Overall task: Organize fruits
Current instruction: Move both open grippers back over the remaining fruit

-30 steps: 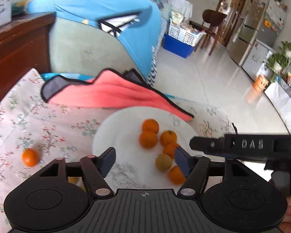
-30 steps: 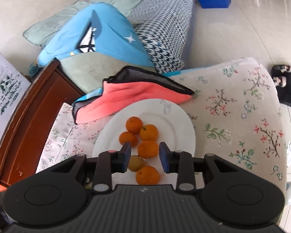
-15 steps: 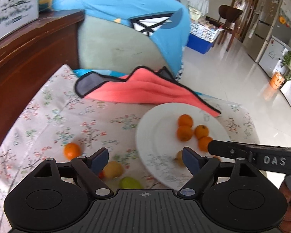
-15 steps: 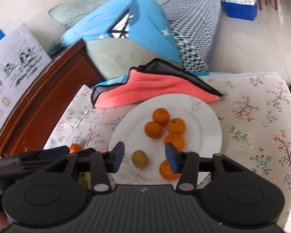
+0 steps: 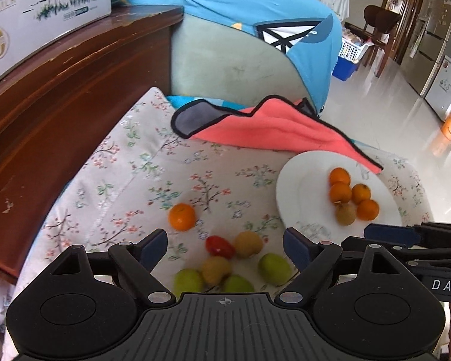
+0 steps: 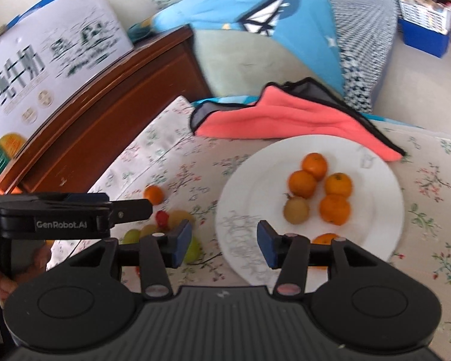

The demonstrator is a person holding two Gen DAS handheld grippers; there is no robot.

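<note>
Left tongs swung off the plate to the loose fruit; both tongs open and empty.

Left tongs, a second ago over the white plate, now hang above the loose cluster on the floral-cloth table: red fruit, two tan fruits, three green ones, with a lone orange apart to the left. Right tongs, jaws wider than before, have drawn back to the plate's near rim. Plate holds five oranges and one tan fruit. Likely next: a pick from the cluster. Obstacles: fruits touching one another, so a clean grasp is awkward; coral cloth overlaps the plate's far edge; the two tools sit close together.
</note>
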